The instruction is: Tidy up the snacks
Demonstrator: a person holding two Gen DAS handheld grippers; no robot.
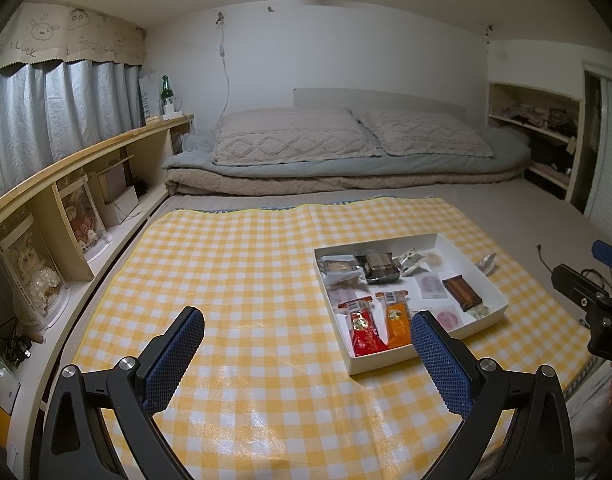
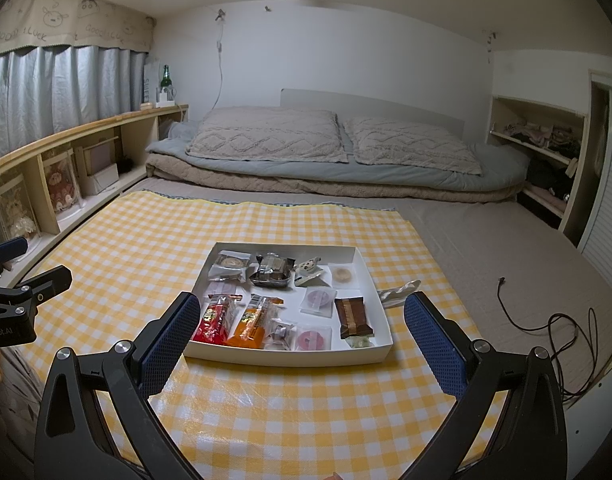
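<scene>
I held both hand-held grippers, left (image 1: 306,332) and right (image 2: 301,320), wide open and empty. Next, I thought, reach into the box (image 2: 380,312) for a snack (image 2: 354,316).

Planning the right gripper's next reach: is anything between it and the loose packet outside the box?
Nothing visible. The right gripper is open, and the packet lies on the cloth beside the box's right wall.

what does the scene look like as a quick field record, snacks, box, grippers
surface: yellow checked cloth on a bed
box: white tray, open top, on the cloth
in box: red packet, orange packet, brown bar, other wrapped snacks
outside box: silvery wrapper by its right wall
left gripper: open, empty
right gripper: open, empty
</scene>
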